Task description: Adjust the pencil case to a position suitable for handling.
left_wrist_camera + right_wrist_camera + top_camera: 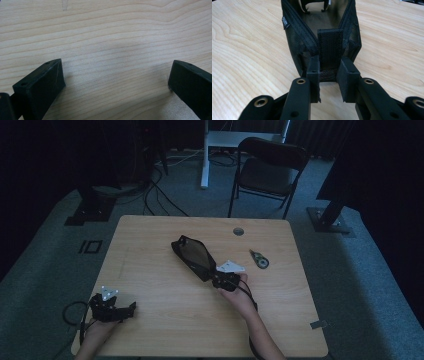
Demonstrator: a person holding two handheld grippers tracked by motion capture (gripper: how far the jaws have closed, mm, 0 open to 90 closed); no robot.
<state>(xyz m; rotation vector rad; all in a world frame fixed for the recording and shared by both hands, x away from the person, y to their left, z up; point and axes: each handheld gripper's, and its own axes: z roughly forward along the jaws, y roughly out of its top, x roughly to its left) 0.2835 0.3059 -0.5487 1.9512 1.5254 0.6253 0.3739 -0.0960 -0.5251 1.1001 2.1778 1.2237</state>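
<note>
A black mesh pouch (192,257) lies near the middle of the light wooden worktop (150,245), its zip open so the dark inside shows. The right claw (223,279) sits at the pouch's near end, closest to the person, and its jaws are drawn in narrow on the pouch's end tab. In the right gripper view the right claw (331,75) has its two black pads on either side of a short webbing tab (330,48) sewn to the pouch (297,37), and they seem to press on it, though the dim light makes the contact hard to judge. A small label (284,22) is stitched on the pouch's side seam, beside the zip.

The left claw (121,311) rests well away from the pouch, toward the worktop's near left corner, held in the person's left hand (102,330). In the left gripper view the left claw (116,80) stands wide, with bare wood grain between the jaws and nothing held.

A correction-tape dispenser (259,259) lies to the right of the pouch, apart from it. A round cable hole (238,231) sits beyond the pouch near the far edge. A folding chair (270,170) stands on the floor behind the worktop.
</note>
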